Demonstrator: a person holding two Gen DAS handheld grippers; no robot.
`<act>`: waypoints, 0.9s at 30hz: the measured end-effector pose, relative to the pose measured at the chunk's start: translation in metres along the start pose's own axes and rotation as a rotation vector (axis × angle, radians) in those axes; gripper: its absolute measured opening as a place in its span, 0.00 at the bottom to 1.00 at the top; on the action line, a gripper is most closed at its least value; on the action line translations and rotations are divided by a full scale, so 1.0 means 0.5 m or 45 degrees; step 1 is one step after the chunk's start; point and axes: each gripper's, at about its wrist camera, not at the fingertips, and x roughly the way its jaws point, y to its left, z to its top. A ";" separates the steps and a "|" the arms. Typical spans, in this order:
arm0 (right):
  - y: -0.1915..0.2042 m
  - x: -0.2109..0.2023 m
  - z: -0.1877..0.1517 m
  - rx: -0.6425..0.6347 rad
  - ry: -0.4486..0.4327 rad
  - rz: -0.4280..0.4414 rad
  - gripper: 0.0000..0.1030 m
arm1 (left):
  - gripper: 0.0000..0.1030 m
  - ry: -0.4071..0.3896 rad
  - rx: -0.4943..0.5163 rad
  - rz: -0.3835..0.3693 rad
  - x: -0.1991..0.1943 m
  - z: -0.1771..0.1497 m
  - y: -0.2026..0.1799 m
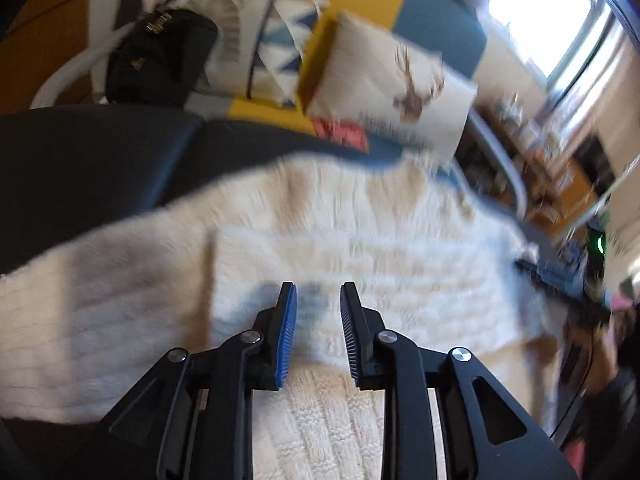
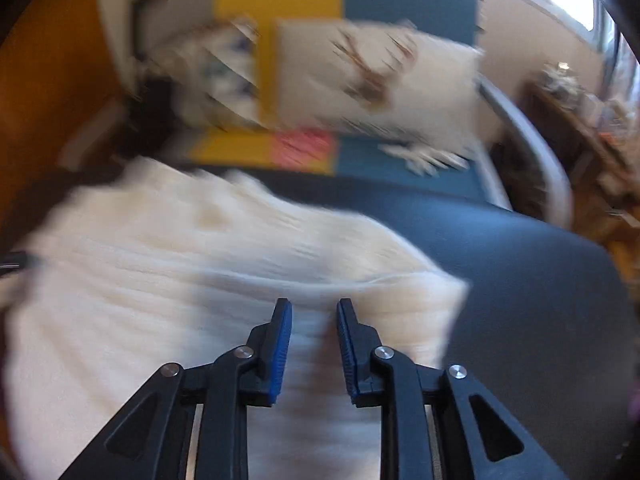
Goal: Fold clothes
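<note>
A cream knitted sweater (image 1: 360, 240) lies spread on a dark padded surface (image 1: 100, 160), with one part folded over the middle. My left gripper (image 1: 318, 292) hovers over that folded part, its blue-padded jaws apart and nothing pinched between them. At the right edge of the left wrist view, a blurred dark tool (image 1: 560, 284) and a hand reach onto the cloth. In the right wrist view the sweater (image 2: 200, 260) fills the left and centre, and its right edge ends on the dark surface (image 2: 520, 300). My right gripper (image 2: 314, 308) is open just above the cloth near that edge.
Behind the surface stands a yellow and blue sofa (image 1: 440, 20) with a deer-print pillow (image 1: 400, 88), a triangle-pattern pillow (image 1: 280, 40) and a black bag (image 1: 160, 60). A pink item (image 1: 344, 132) lies on the seat. A cluttered wooden shelf (image 1: 552, 168) is at the right.
</note>
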 end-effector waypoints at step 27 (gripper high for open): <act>-0.042 -0.110 -0.185 0.029 0.076 0.106 0.25 | 0.31 -0.218 0.349 0.103 -0.132 -0.228 -0.175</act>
